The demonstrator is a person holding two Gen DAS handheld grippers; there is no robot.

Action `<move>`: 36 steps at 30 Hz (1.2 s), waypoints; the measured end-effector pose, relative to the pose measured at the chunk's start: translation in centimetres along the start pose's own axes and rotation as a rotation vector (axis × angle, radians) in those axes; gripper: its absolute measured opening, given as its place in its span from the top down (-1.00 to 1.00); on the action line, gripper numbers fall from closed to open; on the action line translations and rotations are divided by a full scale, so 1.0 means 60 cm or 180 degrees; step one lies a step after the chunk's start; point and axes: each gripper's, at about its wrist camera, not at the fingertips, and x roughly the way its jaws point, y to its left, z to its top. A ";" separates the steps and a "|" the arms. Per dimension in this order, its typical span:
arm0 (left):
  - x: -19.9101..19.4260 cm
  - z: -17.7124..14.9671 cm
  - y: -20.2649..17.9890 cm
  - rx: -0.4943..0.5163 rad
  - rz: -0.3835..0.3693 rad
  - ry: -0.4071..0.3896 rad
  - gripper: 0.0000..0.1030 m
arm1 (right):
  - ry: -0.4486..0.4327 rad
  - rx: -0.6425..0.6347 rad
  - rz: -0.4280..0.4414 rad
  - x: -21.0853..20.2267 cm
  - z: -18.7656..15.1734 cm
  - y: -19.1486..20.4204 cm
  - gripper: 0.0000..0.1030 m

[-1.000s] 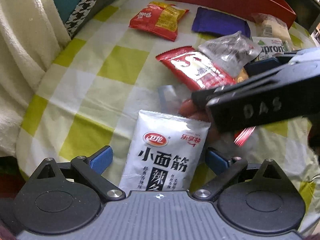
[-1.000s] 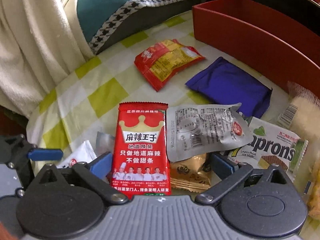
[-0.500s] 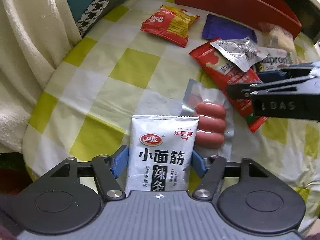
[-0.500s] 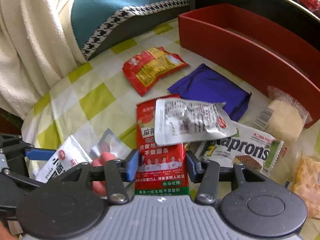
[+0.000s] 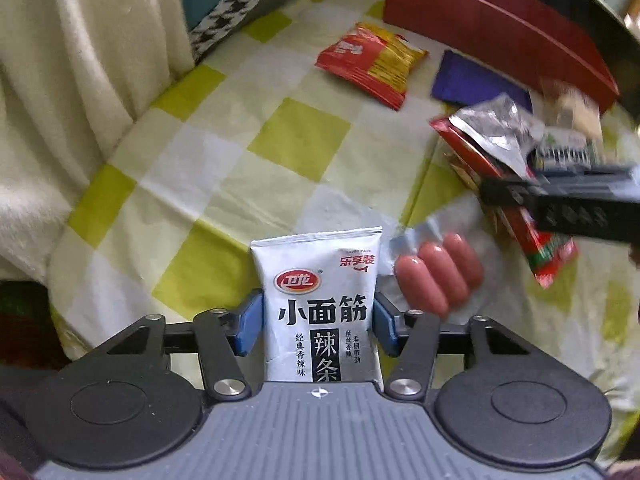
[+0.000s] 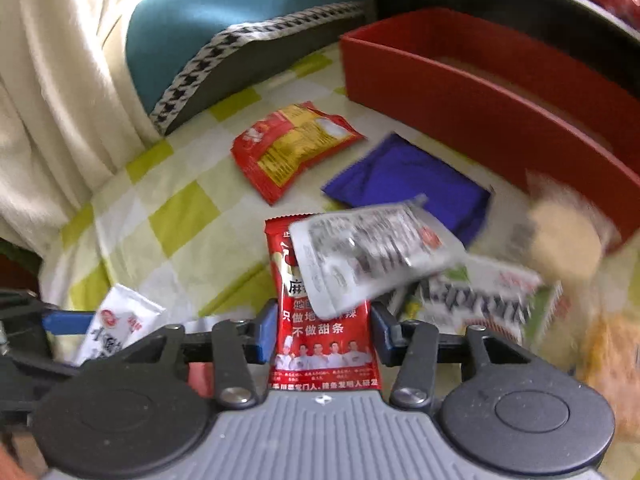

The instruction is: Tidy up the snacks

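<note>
A white snack packet (image 5: 320,272) with black characters stands between the blue pads of my left gripper (image 5: 318,320). The jaws are closing and both pads press its side edges. My right gripper (image 6: 324,332) is also closing, its pads pressing the sides of a red packet (image 6: 324,352) with a crown print. A silver packet (image 6: 368,256) rides tilted on that red packet's upper half. In the left wrist view the right gripper (image 5: 560,204) shows at the right edge, holding the red packet (image 5: 520,216). The long red box (image 6: 480,96) stands at the back right.
On the yellow-checked cloth (image 5: 224,184) lie a clear pack of sausages (image 5: 436,276), a red-and-yellow packet (image 6: 292,148), a purple packet (image 6: 412,184) and a wafer pack (image 6: 480,300). A cream blanket (image 5: 60,80) and a teal cushion (image 6: 224,28) border the left side.
Both grippers went from wide open to closed on their packets. The red packet has come off the cloth a little, carrying the silver packet. The right gripper no longer covers the sausages.
</note>
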 end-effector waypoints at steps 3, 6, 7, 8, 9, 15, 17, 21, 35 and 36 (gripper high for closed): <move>-0.003 0.000 -0.002 -0.0006 -0.0006 -0.0026 -0.16 | -0.0044 0.0038 0.0036 -0.024 -0.011 -0.004 0.13; -0.003 -0.006 -0.018 0.0124 0.0054 -0.0058 -0.13 | -0.0056 0.0008 0.0060 -0.039 -0.020 -0.002 0.13; -0.001 -0.006 -0.022 0.0156 0.0076 -0.0073 -0.13 | -0.0043 -0.0020 0.0069 -0.042 -0.023 -0.001 0.13; 0.000 -0.007 -0.026 0.0199 0.0091 -0.0084 -0.13 | -0.0046 -0.0057 0.0078 -0.046 -0.027 0.001 0.13; 0.000 -0.009 -0.029 0.0239 0.0108 -0.0089 -0.12 | -0.0036 -0.0101 0.0085 -0.048 -0.029 0.001 0.13; -0.003 -0.008 -0.021 0.0214 0.0041 -0.0076 -0.08 | -0.0010 -0.0130 0.0025 -0.055 -0.041 0.000 0.13; -0.006 -0.007 -0.016 0.0157 0.0046 -0.0084 -0.06 | -0.0013 -0.0134 0.0034 -0.060 -0.043 0.000 0.13; 0.001 -0.008 -0.019 0.0178 0.0153 -0.0052 -0.15 | -0.0050 -0.0159 0.0081 -0.075 -0.050 0.003 0.13; -0.010 -0.022 -0.034 0.0121 0.0202 0.0001 0.04 | -0.0291 -0.0167 0.0135 -0.121 -0.055 0.008 0.13; -0.015 -0.022 -0.036 0.0113 0.0189 -0.0017 0.04 | -0.0335 -0.0168 0.0121 -0.130 -0.056 0.008 0.13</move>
